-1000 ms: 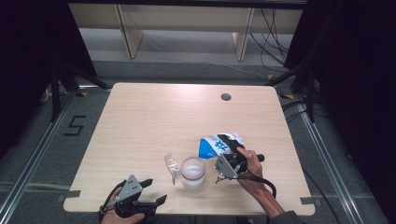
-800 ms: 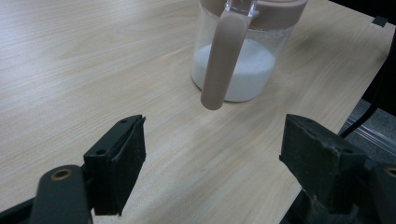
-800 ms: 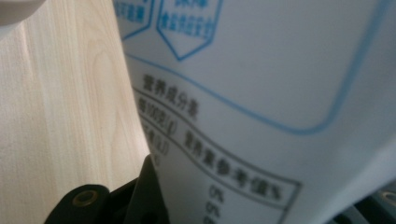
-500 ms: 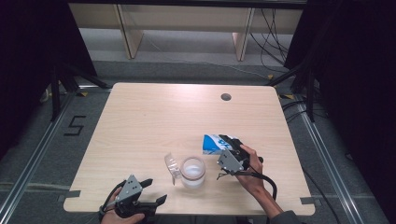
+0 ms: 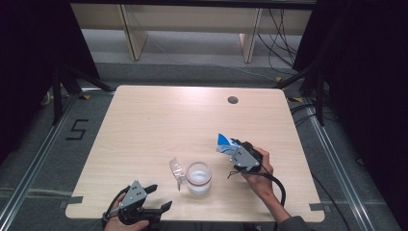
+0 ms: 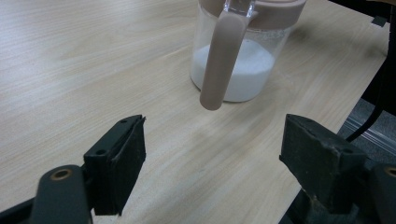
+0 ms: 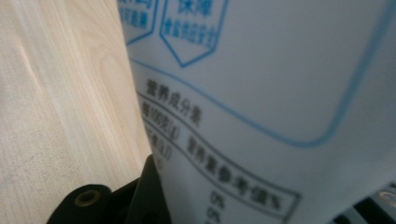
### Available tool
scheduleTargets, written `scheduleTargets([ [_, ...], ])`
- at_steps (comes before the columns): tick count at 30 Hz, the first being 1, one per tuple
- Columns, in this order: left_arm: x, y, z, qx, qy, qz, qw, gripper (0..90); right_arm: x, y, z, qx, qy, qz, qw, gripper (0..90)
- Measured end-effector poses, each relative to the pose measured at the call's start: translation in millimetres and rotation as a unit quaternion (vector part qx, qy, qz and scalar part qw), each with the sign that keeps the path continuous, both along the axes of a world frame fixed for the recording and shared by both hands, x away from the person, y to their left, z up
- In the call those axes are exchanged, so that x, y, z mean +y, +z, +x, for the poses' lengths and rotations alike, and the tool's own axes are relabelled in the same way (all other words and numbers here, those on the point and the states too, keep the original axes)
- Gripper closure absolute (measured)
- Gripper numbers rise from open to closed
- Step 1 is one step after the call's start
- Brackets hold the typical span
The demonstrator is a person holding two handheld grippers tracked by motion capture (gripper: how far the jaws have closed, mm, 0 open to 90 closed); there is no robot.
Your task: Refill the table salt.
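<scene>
A clear pitcher [image 5: 198, 177] with white powder in its bottom stands near the table's front edge, and its pale pink lid flap [image 5: 177, 172] sticks out to the left. In the left gripper view the pitcher [image 6: 243, 70] shows its pink handle [image 6: 219, 60] just ahead of my left gripper [image 6: 215, 163], which is open and empty. That left gripper [image 5: 160, 197] rests at the front left. My right gripper [image 5: 239, 153] is shut on a blue and white bag [image 5: 222, 142], to the right of the pitcher. The bag's printed face [image 7: 280, 93] sits between the jaws of the right gripper [image 7: 257, 205].
The light wooden table [image 5: 159, 125] has a round cable hole [image 5: 233, 100] at the back right. A cable [image 5: 274, 183] trails from the right gripper toward the front edge. Shelving stands behind the table.
My right gripper has carried the bag a little to the right, away from the pitcher's mouth. The left gripper and the pitcher have stayed put.
</scene>
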State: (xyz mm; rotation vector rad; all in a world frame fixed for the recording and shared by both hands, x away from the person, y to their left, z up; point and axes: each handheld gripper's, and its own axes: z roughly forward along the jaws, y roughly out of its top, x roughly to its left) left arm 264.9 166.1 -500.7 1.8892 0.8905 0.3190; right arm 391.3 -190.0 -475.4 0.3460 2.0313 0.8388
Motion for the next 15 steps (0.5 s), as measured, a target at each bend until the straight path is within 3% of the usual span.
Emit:
scheduleTargets([
  [10, -0.5, 0.1, -0.3, 0.001, 0.003, 0.001, 1.0, 21.6, -13.9, -6.9, 12.1, 0.042, -0.017, 0.06, 0.9972, 71.8],
  [13, 0.8, 0.4, 0.0, 0.001, 0.0, 0.007, 1.0, 21.7, -17.8, -8.3, 14.7, 0.053, -0.022, 0.088, 0.9945, 72.0],
  [15, -0.3, 0.0, -0.1, 0.001, 0.003, 0.001, 1.0, 21.6, -20.2, -9.3, 16.8, 0.061, -0.023, 0.093, 0.9935, 72.2],
])
